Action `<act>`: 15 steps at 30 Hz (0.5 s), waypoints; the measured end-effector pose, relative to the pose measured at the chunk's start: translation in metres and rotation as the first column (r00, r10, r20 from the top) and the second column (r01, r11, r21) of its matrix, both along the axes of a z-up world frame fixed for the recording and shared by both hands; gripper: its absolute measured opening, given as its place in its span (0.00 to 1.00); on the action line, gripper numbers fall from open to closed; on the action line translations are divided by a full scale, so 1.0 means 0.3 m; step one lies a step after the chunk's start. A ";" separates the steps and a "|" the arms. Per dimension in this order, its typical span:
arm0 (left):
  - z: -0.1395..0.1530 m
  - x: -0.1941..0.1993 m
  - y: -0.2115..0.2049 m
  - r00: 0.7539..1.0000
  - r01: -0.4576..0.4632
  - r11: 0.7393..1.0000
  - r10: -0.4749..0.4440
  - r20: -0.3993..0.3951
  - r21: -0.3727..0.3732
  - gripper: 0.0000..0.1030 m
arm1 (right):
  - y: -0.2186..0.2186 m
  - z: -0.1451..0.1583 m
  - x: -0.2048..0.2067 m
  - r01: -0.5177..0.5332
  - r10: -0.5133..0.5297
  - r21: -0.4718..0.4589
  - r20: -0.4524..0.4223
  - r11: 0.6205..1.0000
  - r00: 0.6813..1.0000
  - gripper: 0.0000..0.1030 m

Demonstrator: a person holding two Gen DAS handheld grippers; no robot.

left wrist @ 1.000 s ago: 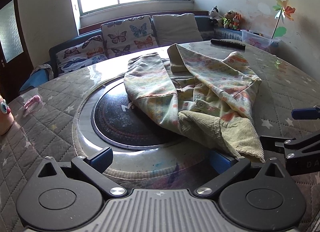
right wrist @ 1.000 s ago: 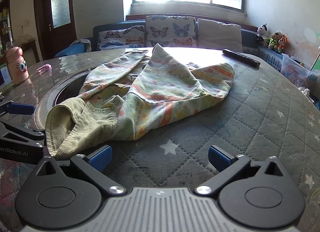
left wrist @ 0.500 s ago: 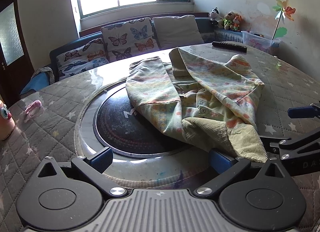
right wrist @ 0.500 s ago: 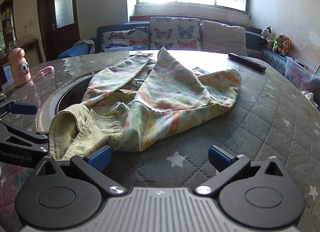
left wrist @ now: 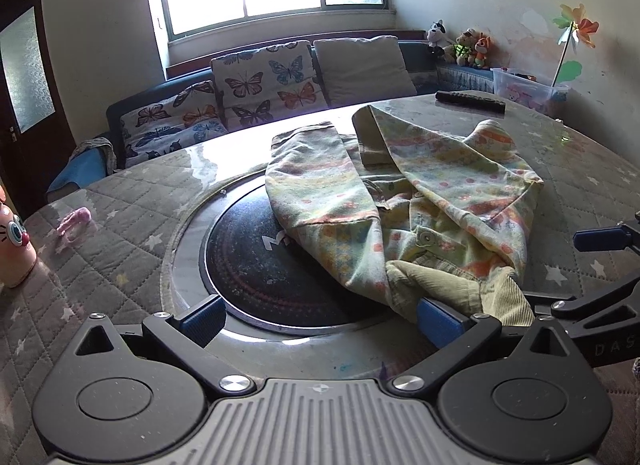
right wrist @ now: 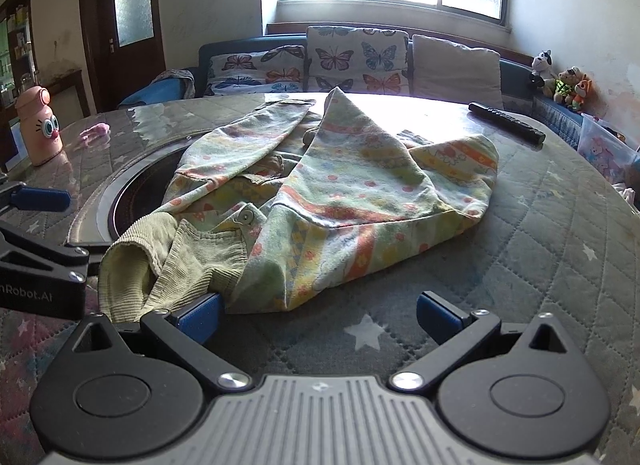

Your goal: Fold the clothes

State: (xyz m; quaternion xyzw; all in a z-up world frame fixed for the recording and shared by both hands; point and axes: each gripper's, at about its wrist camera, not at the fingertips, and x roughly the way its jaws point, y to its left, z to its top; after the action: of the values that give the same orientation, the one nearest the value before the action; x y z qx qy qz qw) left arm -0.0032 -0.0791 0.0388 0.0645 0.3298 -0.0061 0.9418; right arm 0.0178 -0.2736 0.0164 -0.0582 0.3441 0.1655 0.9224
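Note:
A small patterned jacket [left wrist: 404, 201] with a green corduroy lining lies crumpled on the round quilted table; it also shows in the right wrist view [right wrist: 320, 201]. My left gripper [left wrist: 320, 315] is open, its right fingertip [left wrist: 438, 319] touching the corduroy hem [left wrist: 460, 285]. My right gripper [right wrist: 318, 315] is open, its left fingertip [right wrist: 198, 315] at the corduroy hem [right wrist: 180, 261]. Each gripper shows at the edge of the other's view. Neither holds anything.
A dark round hotplate [left wrist: 260, 265] is set in the table's middle, partly under the jacket. A black remote [right wrist: 506, 123] lies at the far right. A pink bottle with eyes [right wrist: 38, 125] and a small pink item [right wrist: 94, 131] are at the left. A sofa stands behind.
Both grippers have moved forward and lower toward the jacket's near hem; their inner fingertips now reach the corduroy edge. Both stay open.

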 end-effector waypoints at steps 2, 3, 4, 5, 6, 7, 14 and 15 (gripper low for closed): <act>0.006 0.007 0.008 1.000 -0.006 1.000 0.006 0.006 0.003 1.00 | 0.003 -0.004 0.009 -0.002 0.002 0.000 -0.006 1.000 1.000 1.00; 0.008 0.010 0.011 1.000 -0.010 1.000 0.009 0.009 0.004 1.00 | 0.004 -0.004 0.014 -0.002 0.002 0.002 -0.009 1.000 1.000 1.00; 0.011 0.013 0.015 1.000 -0.013 1.000 0.013 0.012 0.006 1.00 | 0.005 -0.003 0.017 -0.003 0.003 0.003 -0.010 1.000 1.000 1.00; 0.015 0.017 0.019 1.000 -0.016 1.000 0.016 0.015 0.008 1.00 | 0.006 -0.001 0.021 -0.005 0.005 0.004 -0.012 1.000 1.000 1.00; 0.018 0.021 0.024 1.000 -0.020 1.000 0.020 0.019 0.009 1.00 | 0.007 0.001 0.024 -0.006 0.006 0.005 -0.013 1.000 1.000 1.00; 0.022 0.024 0.027 0.999 -0.023 1.000 0.023 0.022 0.011 1.00 | 0.008 0.002 0.028 -0.007 0.007 0.006 -0.015 1.000 1.000 1.00; 0.057 0.057 0.057 0.997 -0.049 0.999 0.048 0.056 0.023 1.00 | 0.005 0.029 0.043 -0.027 0.029 0.052 -0.049 0.998 0.998 1.00; 0.063 0.062 0.061 0.997 -0.054 0.998 0.052 0.061 0.024 1.00 | 0.003 0.035 0.040 -0.036 0.038 0.056 -0.045 0.998 0.998 1.00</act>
State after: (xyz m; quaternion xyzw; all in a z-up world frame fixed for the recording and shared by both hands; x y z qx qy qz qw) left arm 0.0154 -0.0607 0.0576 0.0679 0.3027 0.0250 0.9503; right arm 0.0299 -0.2728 0.0271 -0.0351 0.3593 0.1932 0.9123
